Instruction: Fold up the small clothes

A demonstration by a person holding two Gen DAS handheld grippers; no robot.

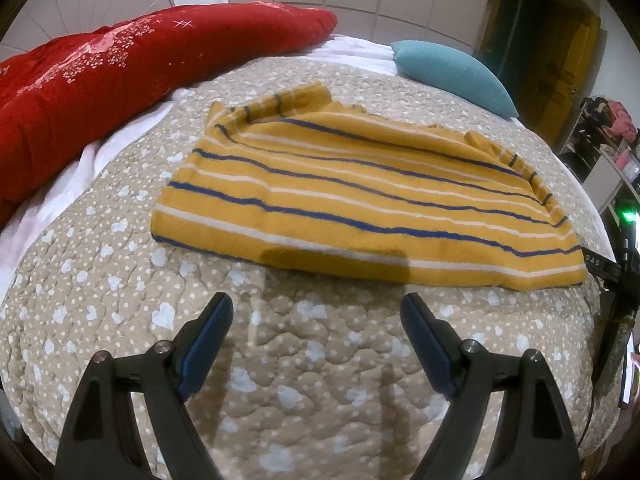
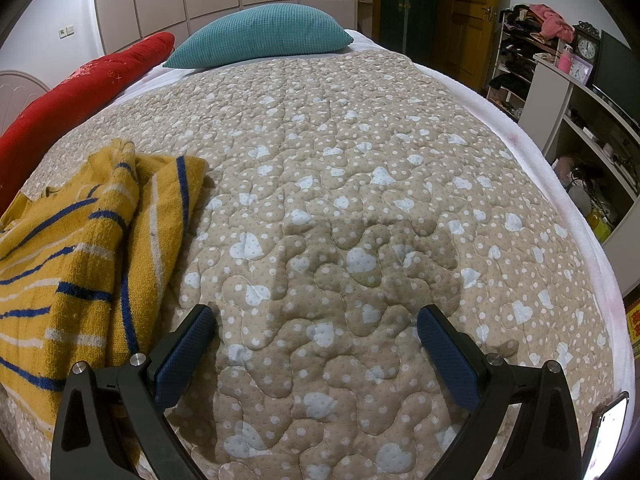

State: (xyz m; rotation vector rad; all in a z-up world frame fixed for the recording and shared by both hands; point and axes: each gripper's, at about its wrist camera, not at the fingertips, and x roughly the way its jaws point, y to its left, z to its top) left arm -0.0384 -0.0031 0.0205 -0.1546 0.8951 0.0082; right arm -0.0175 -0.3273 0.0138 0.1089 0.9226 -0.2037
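A small mustard-yellow top with blue and white stripes (image 1: 360, 196) lies spread on the beige quilted bed cover (image 1: 280, 360), both sleeves folded in over the body. My left gripper (image 1: 318, 306) is open and empty, just short of the garment's near hem. In the right wrist view the same top (image 2: 88, 256) lies at the left, its edge beside my left finger. My right gripper (image 2: 316, 318) is open and empty over bare quilt (image 2: 360, 200).
A long red bolster (image 1: 120, 68) (image 2: 80, 92) lies along the far left of the bed, a teal pillow (image 1: 456, 72) (image 2: 264, 36) at the far end. Shelves with clutter and a clock (image 2: 586, 50) stand past the bed's right edge. A phone (image 2: 606, 436) sits at the lower right.
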